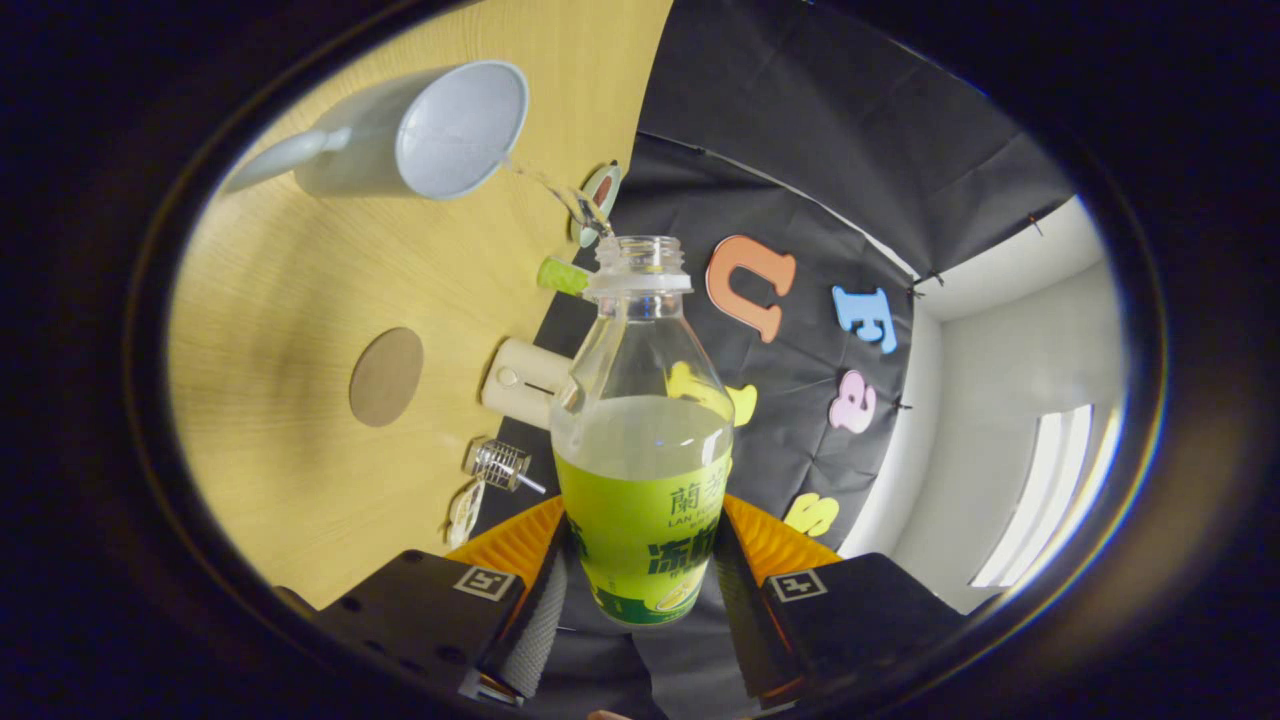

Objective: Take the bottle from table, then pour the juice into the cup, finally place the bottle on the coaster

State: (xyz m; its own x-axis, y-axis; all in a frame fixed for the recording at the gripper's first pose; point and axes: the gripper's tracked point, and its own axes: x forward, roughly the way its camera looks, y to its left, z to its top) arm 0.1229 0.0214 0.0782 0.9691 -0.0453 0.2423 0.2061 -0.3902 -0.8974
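The wooden table (280,300) is filling the left of the frame. One cup (420,135) is sitting upper left; one round coaster (386,377) is lying left of centre. The fingers (640,590) are clamping the uncapped bottle (640,450) at centre.

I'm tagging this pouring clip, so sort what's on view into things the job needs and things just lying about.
Job:
- bottle, uncapped, part full, clamped between the fingers of the gripper
- cup, beyond the bottle's mouth
- round coaster on the wooden table

Lying about:
- cream box-like gadget
- small wire-coil object
- green piece
- avocado-shaped piece
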